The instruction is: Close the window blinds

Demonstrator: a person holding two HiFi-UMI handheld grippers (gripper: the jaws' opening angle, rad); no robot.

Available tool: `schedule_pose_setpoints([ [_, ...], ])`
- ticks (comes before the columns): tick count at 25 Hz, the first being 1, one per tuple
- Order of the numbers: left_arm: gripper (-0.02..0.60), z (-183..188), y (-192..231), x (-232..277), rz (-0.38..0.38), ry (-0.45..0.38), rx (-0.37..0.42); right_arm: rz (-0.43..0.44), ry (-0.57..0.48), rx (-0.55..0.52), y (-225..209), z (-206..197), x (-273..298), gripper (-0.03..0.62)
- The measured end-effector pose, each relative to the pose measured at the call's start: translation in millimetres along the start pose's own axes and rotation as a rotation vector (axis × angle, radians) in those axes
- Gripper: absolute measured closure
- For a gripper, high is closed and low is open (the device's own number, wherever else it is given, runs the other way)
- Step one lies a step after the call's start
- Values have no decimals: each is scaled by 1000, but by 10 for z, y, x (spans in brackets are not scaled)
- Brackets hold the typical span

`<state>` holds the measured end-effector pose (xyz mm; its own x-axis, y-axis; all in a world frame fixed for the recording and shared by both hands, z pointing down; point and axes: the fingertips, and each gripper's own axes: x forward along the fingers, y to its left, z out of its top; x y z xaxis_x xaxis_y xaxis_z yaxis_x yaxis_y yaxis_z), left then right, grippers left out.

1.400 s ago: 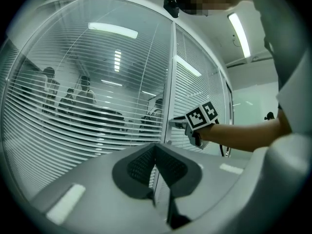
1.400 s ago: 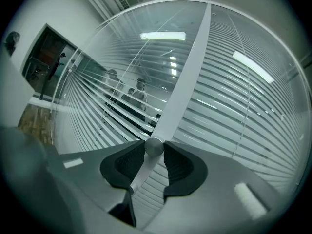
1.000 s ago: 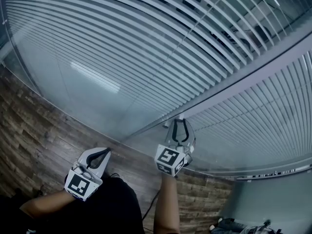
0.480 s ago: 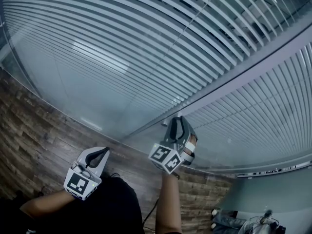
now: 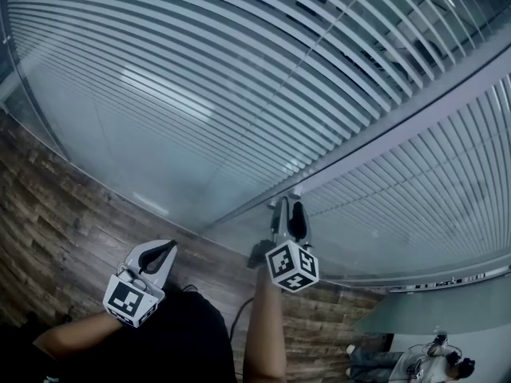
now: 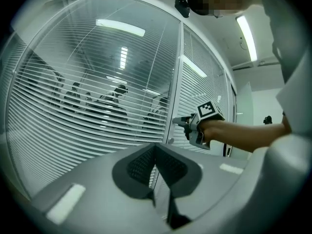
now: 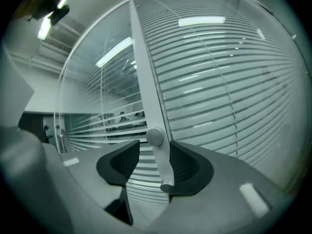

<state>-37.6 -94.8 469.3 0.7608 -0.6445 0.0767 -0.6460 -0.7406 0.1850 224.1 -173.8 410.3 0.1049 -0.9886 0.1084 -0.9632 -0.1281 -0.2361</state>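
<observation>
While the window blinds (image 5: 200,78) fill most of the head view behind 2 glass panes, their slats lie tilted with thin dark gaps between them, and the panes' lower edge meets a wood-look floor (image 5: 56,214). Between the panes runs a pale frame post (image 5: 399,126), and open room lies on either side of it in front of the flat glass. Low on that post sits a round knob (image 7: 155,136) with a short lever (image 7: 165,167) hanging from it. The right gripper (image 5: 287,207) points at the post with its claw released: the jaws have just been opening, and the lever stands between them, close against 1 pad and clear of the other. The left gripper (image 5: 164,250) hangs well back from the glass and apart from the right one, its claw clenched on nothing. Dim figures (image 6: 114,106) behind the slats are too broken up to make out, and the head view hides the knob behind the right gripper. Compared with 1 second ago, the right gripper has rolled about its own line, so its marker cube now sits directly beneath the jaws, while the left gripper has kept its place.
</observation>
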Motion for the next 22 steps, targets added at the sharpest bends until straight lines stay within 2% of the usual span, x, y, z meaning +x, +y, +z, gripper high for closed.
schedule_pose_setpoints([
  [2, 580, 22, -59, -76, -10, -9, 10, -16, -34, 62, 25, 74, -92, 398],
  [6, 580, 29, -59, -109, -7, -6, 2, 6, -51, 186, 69, 102, -73, 404],
  [12, 580, -19, 45, 33, 2, 0, -5, 1, -55, 234, -37, 64, 151, 453],
  [16, 580, -81, 108, 120, 17, 14, -5, 2, -41, 198, -100, -7, 254, 467],
  [22, 580, -144, 123, 68, 11, 12, 4, 6, -9, 19, -72, -88, 221, 468],
])
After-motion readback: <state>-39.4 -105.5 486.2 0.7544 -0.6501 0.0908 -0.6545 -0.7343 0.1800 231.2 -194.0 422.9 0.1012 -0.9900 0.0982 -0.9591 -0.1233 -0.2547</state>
